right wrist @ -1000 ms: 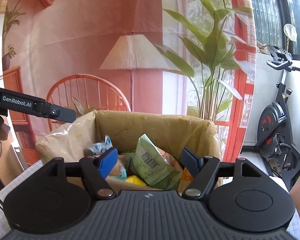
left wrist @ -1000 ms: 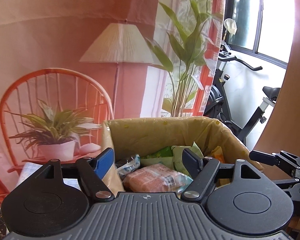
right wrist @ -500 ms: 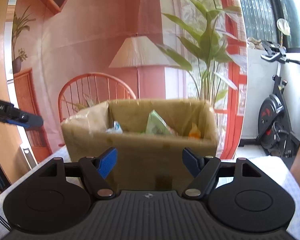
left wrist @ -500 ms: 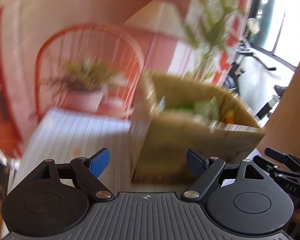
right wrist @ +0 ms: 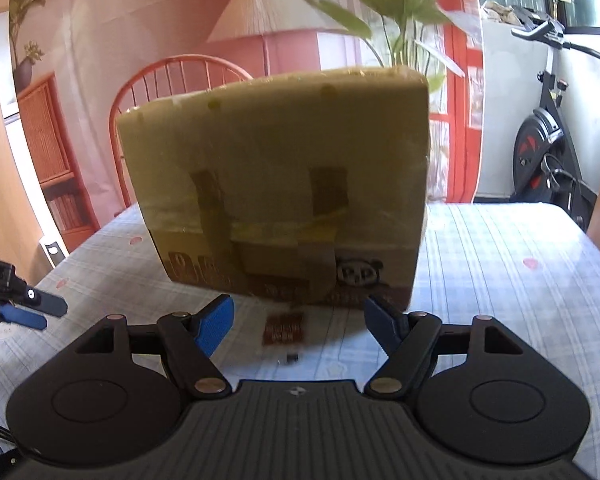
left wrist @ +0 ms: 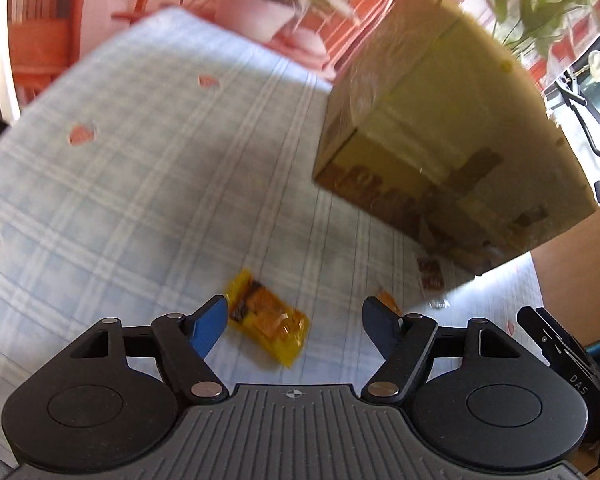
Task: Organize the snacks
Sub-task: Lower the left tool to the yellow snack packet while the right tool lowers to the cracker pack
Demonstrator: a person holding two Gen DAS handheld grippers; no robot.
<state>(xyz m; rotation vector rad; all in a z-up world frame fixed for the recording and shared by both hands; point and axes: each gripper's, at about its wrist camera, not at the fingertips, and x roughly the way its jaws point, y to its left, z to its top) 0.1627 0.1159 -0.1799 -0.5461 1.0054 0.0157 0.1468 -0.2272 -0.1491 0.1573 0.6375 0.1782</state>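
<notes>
only the left gripper (left wrist: 292,322), jaws closing but apart, sees the yellow snack (left wrist: 268,322); right gripper (right wrist: 298,322) gapes.

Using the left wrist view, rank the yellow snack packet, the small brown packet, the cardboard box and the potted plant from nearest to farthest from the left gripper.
Order from the left gripper:
1. Yellow snack packet, on the cloth between the open fingers, nearer the left one.
2. Small brown packet, ahead to the right, by the box's foot.
3. Cardboard box, upper right.
4. Potted plant, beyond the table's far edge.
</notes>
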